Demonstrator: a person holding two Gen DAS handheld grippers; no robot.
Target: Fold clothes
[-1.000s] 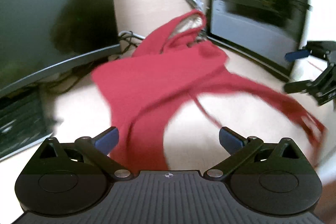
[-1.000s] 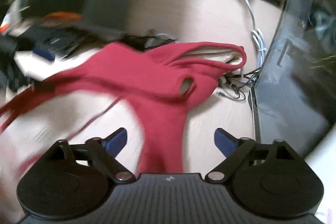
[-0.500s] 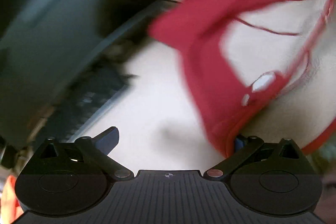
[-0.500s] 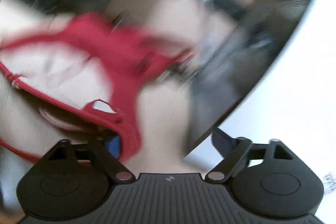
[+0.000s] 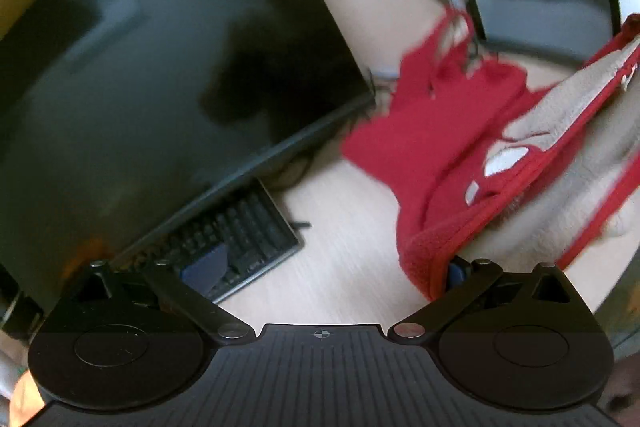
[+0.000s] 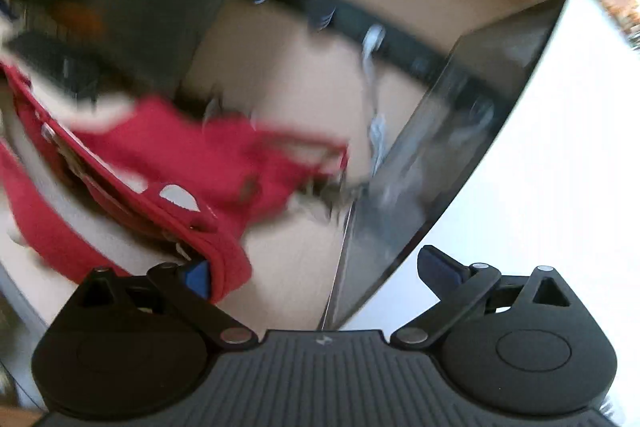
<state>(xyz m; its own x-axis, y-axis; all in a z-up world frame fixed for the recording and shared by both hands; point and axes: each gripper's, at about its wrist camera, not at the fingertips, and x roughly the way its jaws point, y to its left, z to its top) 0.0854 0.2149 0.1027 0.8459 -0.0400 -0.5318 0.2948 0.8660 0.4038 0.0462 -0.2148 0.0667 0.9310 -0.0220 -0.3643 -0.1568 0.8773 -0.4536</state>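
A second ago the red garment [image 5: 436, 131] lay spread on the surface [image 5: 344, 239] ahead of both your grippers. Its hem now hangs raised: one corner drapes over the right finger of your left gripper [image 5: 320, 267], the other over the left finger of your right gripper [image 6: 320, 267], the far part blurred near the surface.

Left gripper: jaws wide apart, nothing clamped. Right gripper: jaws spread and just opened further, cloth hooked on one finger only, not pinched.

Only the left view shows the keyboard [image 5: 240, 239] under the dark monitor [image 5: 160, 87]. Only the right view shows the glossy tower case [image 6: 440, 167] beside the white cable [image 6: 372, 99].

Garment: fleecy red outside, pale pile lining, ribbed hem, small pale labels. Surface: light wood grain.
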